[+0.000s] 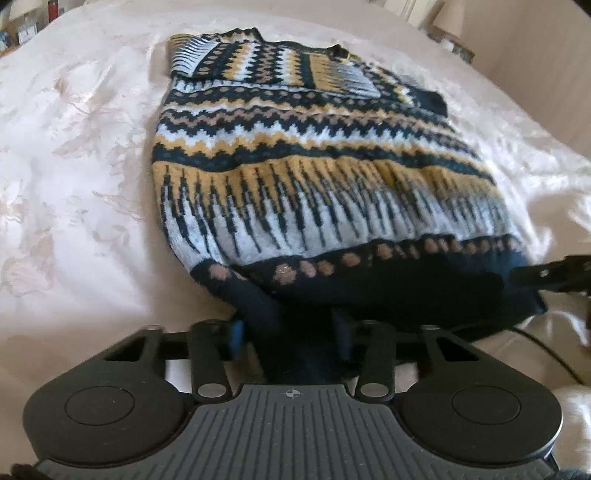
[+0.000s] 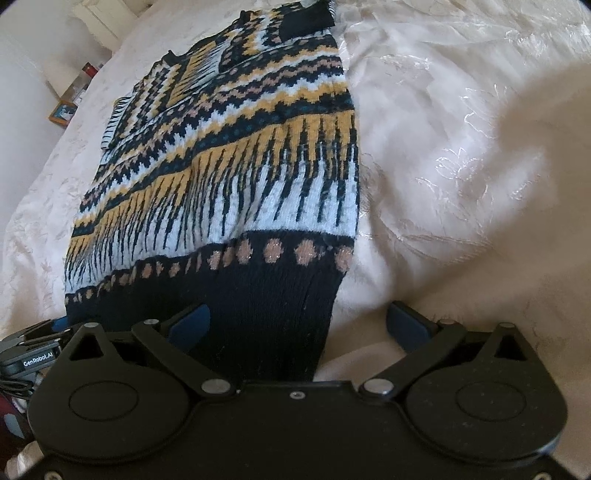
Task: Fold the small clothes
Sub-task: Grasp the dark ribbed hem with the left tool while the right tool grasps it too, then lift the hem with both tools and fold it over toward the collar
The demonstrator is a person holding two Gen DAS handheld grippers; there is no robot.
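A knitted sweater [image 1: 314, 158] with navy, mustard, white and tan zigzag bands lies flat on a cream bedspread [image 1: 74, 184], sleeves folded across its upper part. My left gripper [image 1: 291, 332] is shut on the navy hem at the sweater's near left corner; the cloth bunches between its blue pads. In the right wrist view the sweater [image 2: 221, 177] runs away from me. My right gripper [image 2: 299, 325] is open, its jaws wide apart, with the navy hem's right corner lying between the fingers. The right gripper also shows at the right edge of the left wrist view [image 1: 554, 275].
The bedspread [image 2: 461, 166] is wrinkled and rises in a soft fold at the right. Beyond the bed's far edge stand a lamp [image 1: 450, 18], a framed picture [image 2: 62, 112] and small items on side furniture. The left gripper shows at lower left [image 2: 33, 343].
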